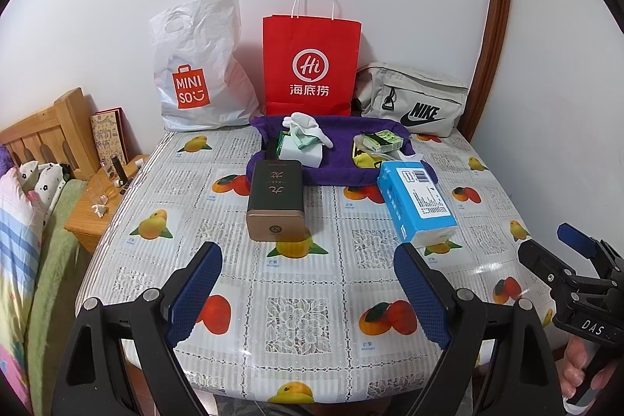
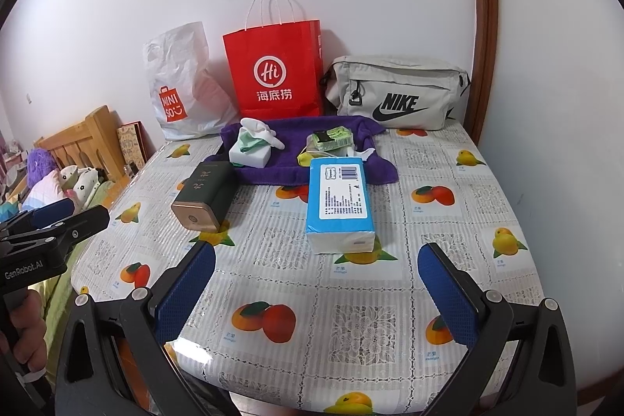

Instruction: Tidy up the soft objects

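Note:
A purple towel (image 1: 343,166) (image 2: 312,127) lies at the back of the table. On it sit a white tissue pack with a white sock and green cloth (image 1: 302,139) (image 2: 253,145), a green packet (image 1: 384,139) (image 2: 331,138) and a yellow item (image 1: 364,160). A blue tissue pack (image 1: 415,201) (image 2: 338,201) and a dark green and gold box (image 1: 275,205) (image 2: 204,195) lie in front. My left gripper (image 1: 308,260) and right gripper (image 2: 316,260) are both open and empty, above the table's near part.
A white Miniso bag (image 1: 195,73), a red paper bag (image 1: 310,65) and a grey Nike bag (image 1: 413,100) stand along the wall. The fruit-print tablecloth (image 1: 312,299) covers the table. A bed and wooden nightstand (image 1: 93,205) lie left.

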